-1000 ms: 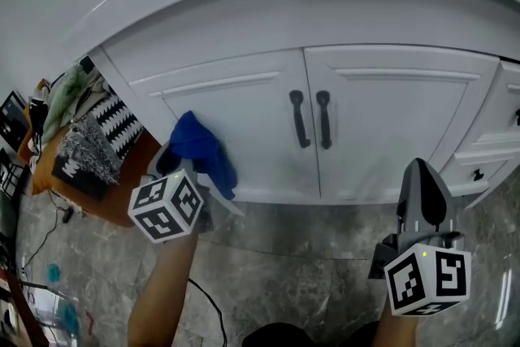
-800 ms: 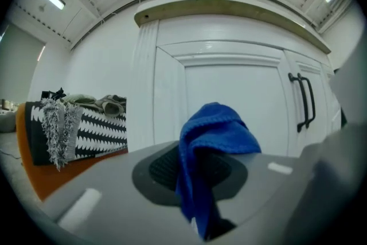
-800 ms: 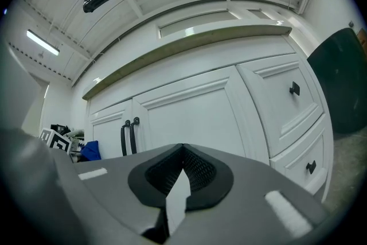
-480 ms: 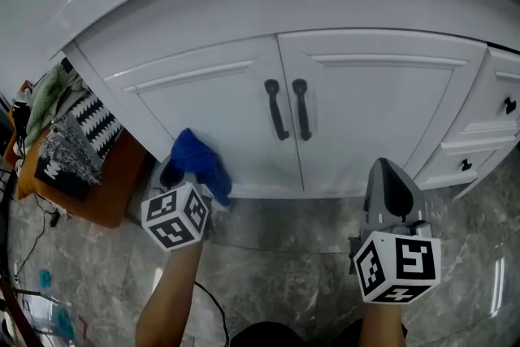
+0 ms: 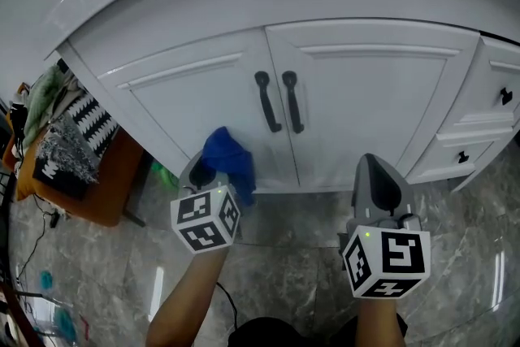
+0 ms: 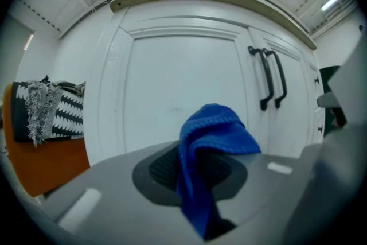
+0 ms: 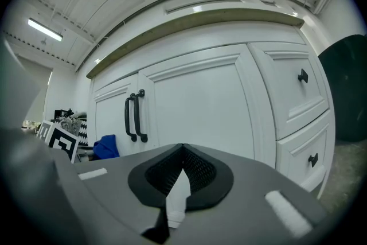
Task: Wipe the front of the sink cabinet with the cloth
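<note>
The white sink cabinet (image 5: pixel 203 106) fills the upper part of the head view, its two doors meeting at a pair of black handles (image 5: pixel 276 101). My left gripper (image 5: pixel 213 169) is shut on a blue cloth (image 5: pixel 229 161), low on the left door near its bottom rail. In the left gripper view the cloth (image 6: pixel 211 137) bunches up from between the jaws of the left gripper (image 6: pixel 198 164), with the left door (image 6: pixel 183 83) just beyond. My right gripper (image 5: pixel 372 168) hangs below the right door, apart from it; the right gripper (image 7: pixel 182 172) is shut with nothing in it.
An orange stool (image 5: pixel 97 191) piled with black-and-white and green clothes (image 5: pixel 69 134) stands left of the cabinet. Drawers with black knobs (image 5: pixel 504 96) are at the right. Grey marble floor (image 5: pixel 284 256) lies below, with a cable (image 5: pixel 32 248) at the left.
My left gripper has carried the blue cloth rightward along the bottom of the left door, closer to the handles. The right gripper has stayed low in front of the right door.
</note>
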Demonstrator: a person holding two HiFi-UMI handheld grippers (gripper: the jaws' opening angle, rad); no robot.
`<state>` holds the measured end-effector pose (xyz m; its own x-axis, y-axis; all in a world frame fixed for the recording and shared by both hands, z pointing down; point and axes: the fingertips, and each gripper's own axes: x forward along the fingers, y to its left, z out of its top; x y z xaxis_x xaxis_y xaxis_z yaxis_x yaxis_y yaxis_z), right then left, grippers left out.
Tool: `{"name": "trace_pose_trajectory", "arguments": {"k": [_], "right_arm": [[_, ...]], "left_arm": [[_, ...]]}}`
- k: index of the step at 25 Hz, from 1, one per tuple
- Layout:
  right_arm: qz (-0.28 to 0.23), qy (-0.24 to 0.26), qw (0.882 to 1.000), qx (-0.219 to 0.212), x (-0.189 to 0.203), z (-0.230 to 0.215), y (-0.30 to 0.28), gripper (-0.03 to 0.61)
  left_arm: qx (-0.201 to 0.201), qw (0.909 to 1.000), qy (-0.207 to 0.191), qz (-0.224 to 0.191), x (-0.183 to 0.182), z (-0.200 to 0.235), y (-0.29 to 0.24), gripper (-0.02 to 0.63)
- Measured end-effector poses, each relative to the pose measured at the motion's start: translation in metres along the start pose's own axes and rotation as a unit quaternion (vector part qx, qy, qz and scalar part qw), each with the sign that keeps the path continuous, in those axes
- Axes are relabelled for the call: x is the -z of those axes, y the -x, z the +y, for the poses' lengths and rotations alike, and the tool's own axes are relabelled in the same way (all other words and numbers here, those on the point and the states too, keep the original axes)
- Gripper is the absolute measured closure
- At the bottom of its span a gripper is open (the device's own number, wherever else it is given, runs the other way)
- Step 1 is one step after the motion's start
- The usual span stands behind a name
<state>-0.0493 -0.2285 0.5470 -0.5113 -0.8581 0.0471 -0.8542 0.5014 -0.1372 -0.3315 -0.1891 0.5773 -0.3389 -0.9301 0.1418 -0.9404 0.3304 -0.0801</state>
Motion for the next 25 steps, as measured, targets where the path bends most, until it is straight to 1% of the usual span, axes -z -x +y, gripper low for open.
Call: {"name": "trace_pose_trajectory", "arguments": {"k": [2,5,8,9,12,14,16,18,21,25], "right_arm": [[0.002,0.001,1.0,-0.001,0.001,0.0,0.001,0.578],[-0.001,-0.002,1.0,0.001,-0.003,-0.004,0.004,0.578],[-0.004,-0.005,1.0,0.006,-0.005,-0.011,0.006,0.578],[-0.004,-0.007,1.0,0.009,-0.005,-0.015,0.007,0.578],[-0.004,-0.011,1.0,0.015,-0.006,-0.024,0.009,0.578],[-0.006,-0.013,1.0,0.018,-0.006,-0.029,0.011,0.578],[-0.008,-0.015,1.0,0.019,-0.007,-0.034,0.012,0.578],[-0.011,-0.018,1.0,0.02,-0.009,-0.038,0.014,0.578],[-0.013,-0.022,0.999,0.023,-0.011,-0.043,0.018,0.578],[-0.014,-0.03,0.999,0.027,-0.011,-0.052,0.022,0.578]], "left_arm": [[0.022,0.9997,-0.005,0.002,0.003,-0.026,-0.001,0.549],[0.051,0.9987,0.002,0.003,0.005,-0.065,-0.002,0.549],[0.057,0.9983,0.012,0.001,0.004,-0.088,-0.001,0.552],[0.065,0.9978,0.016,0.0,0.003,-0.095,0.001,0.552],[0.103,0.9946,0.005,0.0,0.001,-0.131,0.007,0.551],[0.102,0.9948,0.007,0.0,-0.001,-0.146,0.008,0.552],[0.09,0.9957,0.02,-0.005,-0.002,-0.147,0.008,0.552],[0.088,0.996,0.014,-0.01,-0.001,-0.151,0.01,0.551],[0.109,0.994,0.001,-0.009,-0.002,-0.173,0.012,0.551],[0.122,0.9924,0.008,-0.007,-0.005,-0.199,0.01,0.549]]}}
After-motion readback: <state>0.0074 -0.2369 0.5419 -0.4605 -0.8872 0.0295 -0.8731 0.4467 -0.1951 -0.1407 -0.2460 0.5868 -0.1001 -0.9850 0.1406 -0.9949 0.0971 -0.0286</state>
